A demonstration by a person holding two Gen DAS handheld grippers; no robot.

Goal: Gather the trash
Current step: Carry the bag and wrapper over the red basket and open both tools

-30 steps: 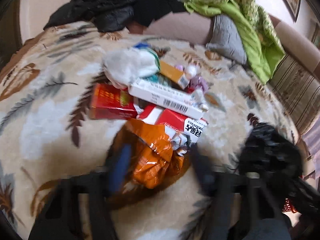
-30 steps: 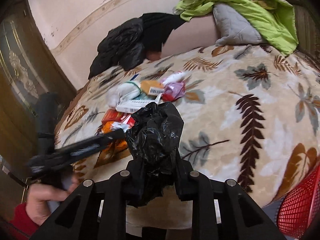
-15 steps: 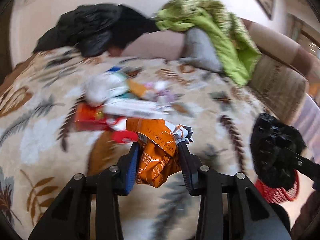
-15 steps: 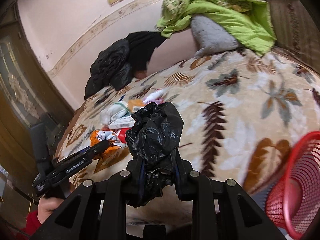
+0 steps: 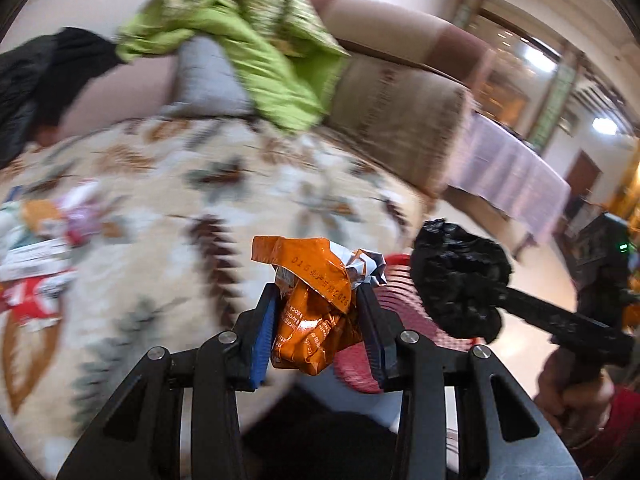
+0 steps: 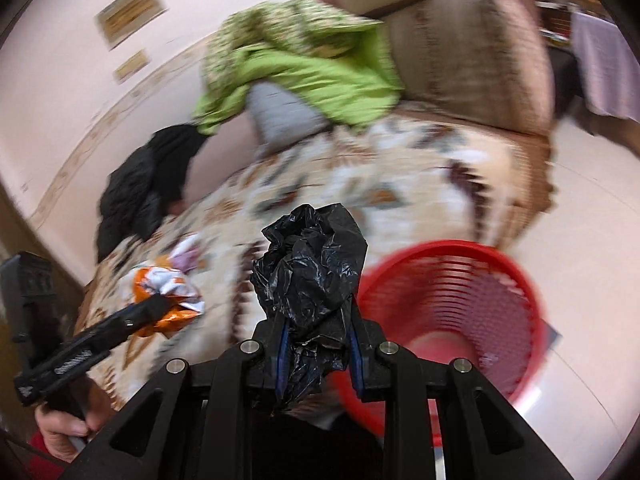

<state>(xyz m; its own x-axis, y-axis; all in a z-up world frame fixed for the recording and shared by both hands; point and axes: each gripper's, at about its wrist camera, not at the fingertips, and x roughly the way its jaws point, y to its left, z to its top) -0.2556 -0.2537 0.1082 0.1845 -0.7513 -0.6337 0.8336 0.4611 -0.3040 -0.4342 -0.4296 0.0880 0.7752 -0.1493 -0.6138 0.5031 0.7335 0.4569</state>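
Observation:
My left gripper [image 5: 316, 316] is shut on a crumpled orange snack wrapper [image 5: 312, 304] and holds it in the air past the sofa's front edge. My right gripper [image 6: 316, 344] is shut on a crumpled black plastic bag [image 6: 312, 276]. A red mesh basket [image 6: 480, 264] stands on the floor just right of the right gripper; in the left wrist view its rim [image 5: 396, 292] shows behind the wrapper. The black bag [image 5: 460, 276] also shows there at right. The orange wrapper [image 6: 164, 292] shows at left in the right wrist view.
More trash [image 5: 44, 248], red and white boxes and small packets, lies on the leaf-patterned blanket [image 5: 168, 200] at left. A green blanket [image 6: 304, 68], grey cushion [image 6: 280, 116] and black jacket [image 6: 140, 188] sit at the sofa back. A cloth-covered table [image 5: 512, 172] stands beyond.
The left gripper closed on the orange wrapper, lifted it off the pile and swung right toward the basket. The right gripper swung right with the black bag, bringing the red basket into view.

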